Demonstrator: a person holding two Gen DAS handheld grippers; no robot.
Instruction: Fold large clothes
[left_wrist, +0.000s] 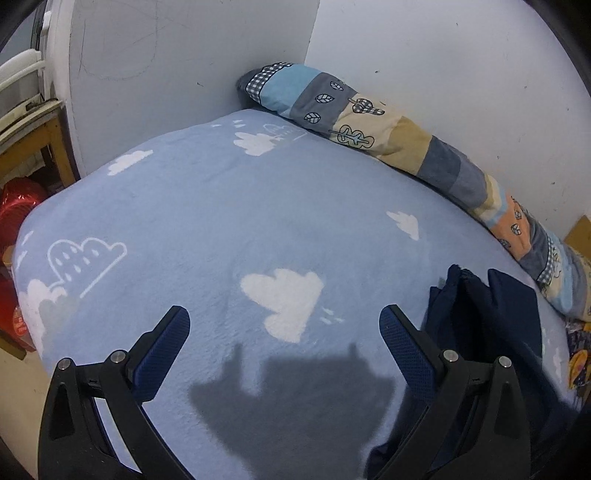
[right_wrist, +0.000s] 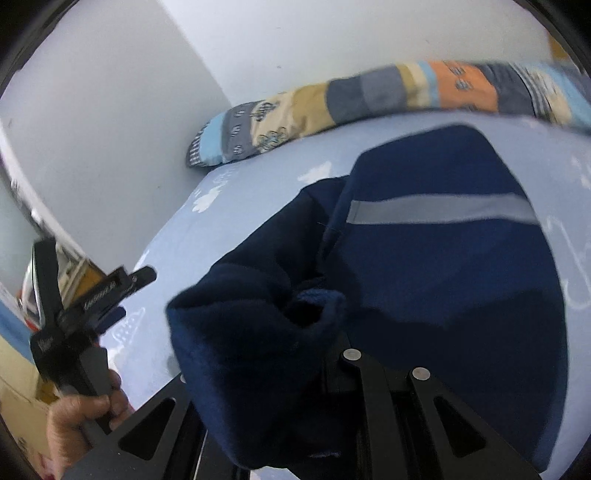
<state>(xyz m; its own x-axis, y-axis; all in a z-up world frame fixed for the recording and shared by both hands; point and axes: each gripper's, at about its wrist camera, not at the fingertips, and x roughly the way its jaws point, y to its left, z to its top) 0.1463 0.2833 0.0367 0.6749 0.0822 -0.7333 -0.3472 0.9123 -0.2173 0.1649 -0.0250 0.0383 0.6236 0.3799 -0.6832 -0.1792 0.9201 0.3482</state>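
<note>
Just right of your left gripper (left_wrist: 284, 323), whose jaws stand wide apart over the bed (left_wrist: 221, 206), lies the navy garment (left_wrist: 491, 332). Ahead of your right gripper (right_wrist: 314, 306) its soft, thick fabric bunches over the fingertips, which seem to be pinching a fold; its long axis runs away from you, grey stripe (right_wrist: 439, 208) crosswise.
</note>
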